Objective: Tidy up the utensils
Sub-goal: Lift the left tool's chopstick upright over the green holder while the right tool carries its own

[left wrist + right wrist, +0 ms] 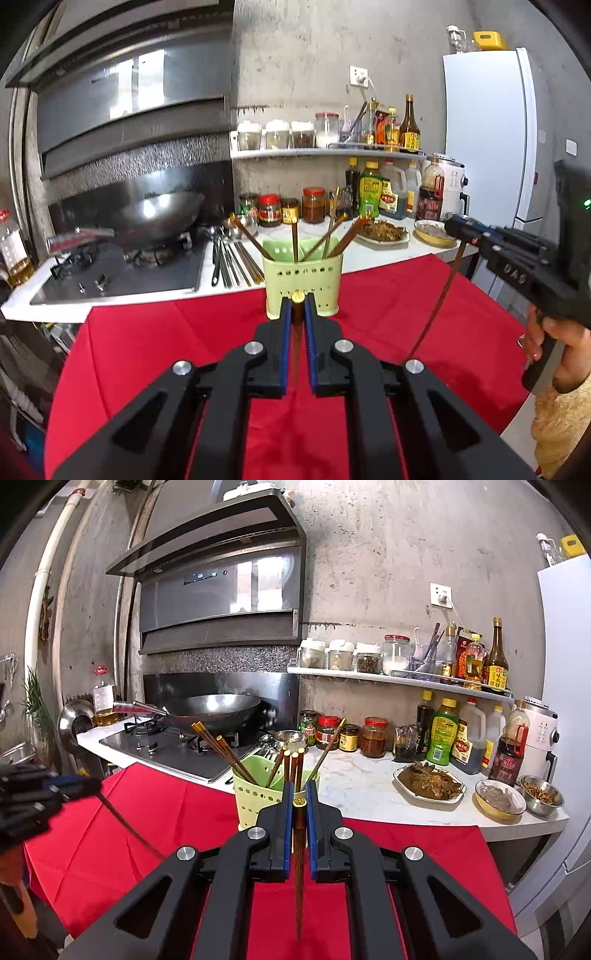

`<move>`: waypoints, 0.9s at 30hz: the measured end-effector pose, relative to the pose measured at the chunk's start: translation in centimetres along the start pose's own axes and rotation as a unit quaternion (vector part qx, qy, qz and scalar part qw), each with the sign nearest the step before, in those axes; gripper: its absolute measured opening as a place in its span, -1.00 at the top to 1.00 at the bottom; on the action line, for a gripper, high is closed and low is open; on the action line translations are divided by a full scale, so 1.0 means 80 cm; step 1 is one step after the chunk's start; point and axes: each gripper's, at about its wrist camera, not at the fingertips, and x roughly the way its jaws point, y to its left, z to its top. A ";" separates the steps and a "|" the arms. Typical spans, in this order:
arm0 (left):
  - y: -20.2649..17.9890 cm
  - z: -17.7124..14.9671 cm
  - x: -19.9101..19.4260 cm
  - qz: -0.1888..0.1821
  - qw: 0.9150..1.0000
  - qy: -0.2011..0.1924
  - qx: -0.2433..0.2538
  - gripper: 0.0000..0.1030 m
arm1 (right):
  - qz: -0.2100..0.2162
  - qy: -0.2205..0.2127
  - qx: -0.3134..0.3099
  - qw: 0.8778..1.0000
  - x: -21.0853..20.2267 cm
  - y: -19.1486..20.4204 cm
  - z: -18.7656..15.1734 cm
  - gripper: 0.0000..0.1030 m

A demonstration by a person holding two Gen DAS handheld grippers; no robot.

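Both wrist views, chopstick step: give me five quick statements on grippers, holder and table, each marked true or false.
1. The left gripper is shut on a chopstick. True.
2. The right gripper is open and holds nothing. False: it is shut on a second chopstick.
3. The green utensil holder already has chopsticks standing in it. True.
4. The holder stands on the stove. False: it stands on the red cloth, near the counter edge.
5. More chopsticks and spoons lie on the white counter beside the stove. True.
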 end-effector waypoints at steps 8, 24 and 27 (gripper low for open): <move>-0.008 -0.003 0.014 0.010 1.000 -0.006 0.007 0.86 | 0.001 0.011 0.002 1.000 0.006 0.000 -0.009 0.86; -0.001 -0.070 0.071 0.011 0.997 0.082 -0.005 0.87 | -0.001 0.065 0.001 0.998 0.021 -0.002 -0.068 0.87; 0.003 -0.069 0.067 0.015 0.997 0.074 -0.012 0.87 | -0.005 0.053 0.005 0.999 0.017 -0.006 -0.066 0.88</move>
